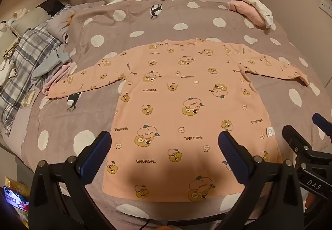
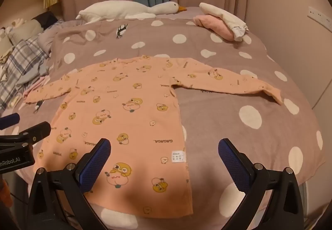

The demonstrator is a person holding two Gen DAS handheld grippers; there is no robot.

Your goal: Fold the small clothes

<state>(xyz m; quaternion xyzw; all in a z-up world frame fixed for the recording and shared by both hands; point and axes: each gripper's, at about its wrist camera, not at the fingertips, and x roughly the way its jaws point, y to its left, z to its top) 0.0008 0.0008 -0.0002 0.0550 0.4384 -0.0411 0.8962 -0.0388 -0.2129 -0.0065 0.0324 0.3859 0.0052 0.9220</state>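
A peach shirt (image 1: 186,109) lies flat on a dotted bed (image 1: 62,126). Both grippers, left (image 1: 164,147) and right (image 2: 164,153), hover released near its hem; a one-layer pinch could bunch it.

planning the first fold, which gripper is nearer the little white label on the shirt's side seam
Right. The right gripper hangs open almost directly over the white label; the left gripper hangs open above the shirt's hem middle, with the label off to its right.

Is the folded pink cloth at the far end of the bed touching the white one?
Touching. In the right wrist view the white cloth lies draped over the pink cloth, with no gap between them.
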